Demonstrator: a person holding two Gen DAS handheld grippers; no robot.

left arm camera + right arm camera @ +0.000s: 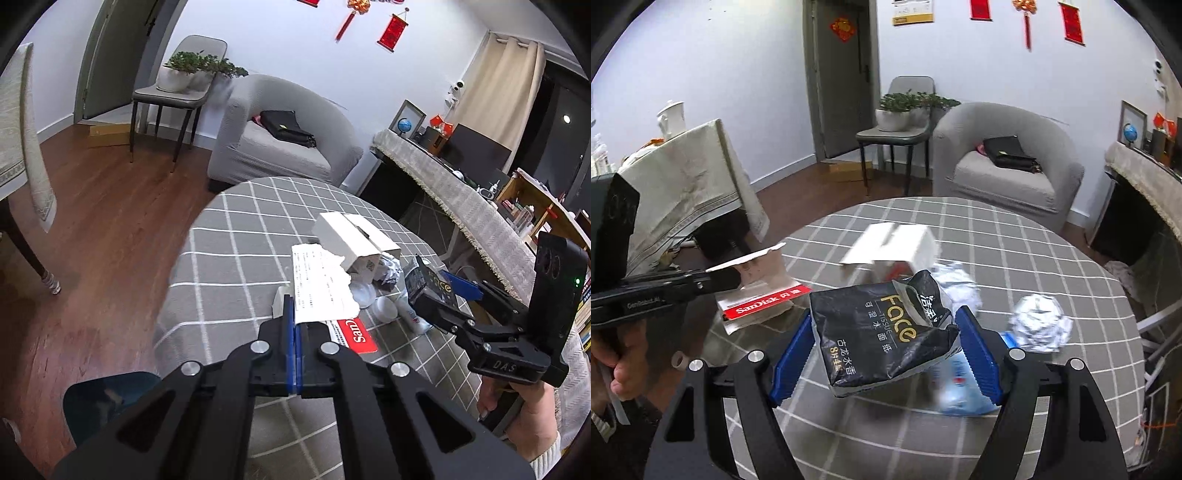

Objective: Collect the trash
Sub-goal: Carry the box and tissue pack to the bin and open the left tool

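Left gripper (295, 314) pinches torn paper sheet (321, 284) w/ jaws pressed together; right gripper (886, 343) clamps black tissue pack (882, 328) above checked surface (1052, 258). Pack's light, soft, slippery; grip mid-body.

A home living room, by the look of it: a grey armchair (1008, 162), a plant (908, 101) on a chair, wood floor (103, 229), red hangings (1071, 22), a checked table (1034, 258).

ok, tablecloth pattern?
Grey tablecloth with a white grid of lines; clearest in the right wrist view.
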